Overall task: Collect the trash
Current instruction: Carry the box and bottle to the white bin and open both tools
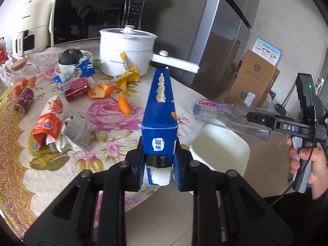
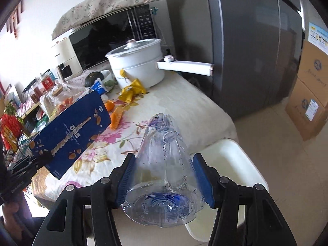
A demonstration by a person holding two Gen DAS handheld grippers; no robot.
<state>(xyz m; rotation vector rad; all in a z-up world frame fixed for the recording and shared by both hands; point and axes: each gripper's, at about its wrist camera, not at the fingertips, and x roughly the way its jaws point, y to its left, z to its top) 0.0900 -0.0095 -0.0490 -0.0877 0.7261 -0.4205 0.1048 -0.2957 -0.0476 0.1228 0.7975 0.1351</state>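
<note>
My left gripper (image 1: 157, 164) is shut on a long blue snack box (image 1: 160, 110), held above the table's near edge; the box also shows in the right wrist view (image 2: 69, 133). My right gripper (image 2: 164, 176) is shut on a crushed clear plastic bottle (image 2: 162, 160), held above the table edge; the bottle shows in the left wrist view (image 1: 229, 116) at the right. On the floral tablecloth (image 1: 114, 127) lie orange peel (image 1: 101, 91), a yellow wrapper (image 1: 127, 75), a red can (image 1: 22, 102), a red packet (image 1: 76, 88), an orange-white wrapper (image 1: 48, 123) and crumpled paper (image 1: 79, 131).
A white pot (image 1: 127, 49) with a long handle stands at the table's back, a microwave (image 1: 94, 16) behind it. A white chair seat (image 1: 221, 149) sits below the table edge. A grey fridge (image 2: 256, 41) and cardboard boxes (image 1: 254, 78) stand to the right.
</note>
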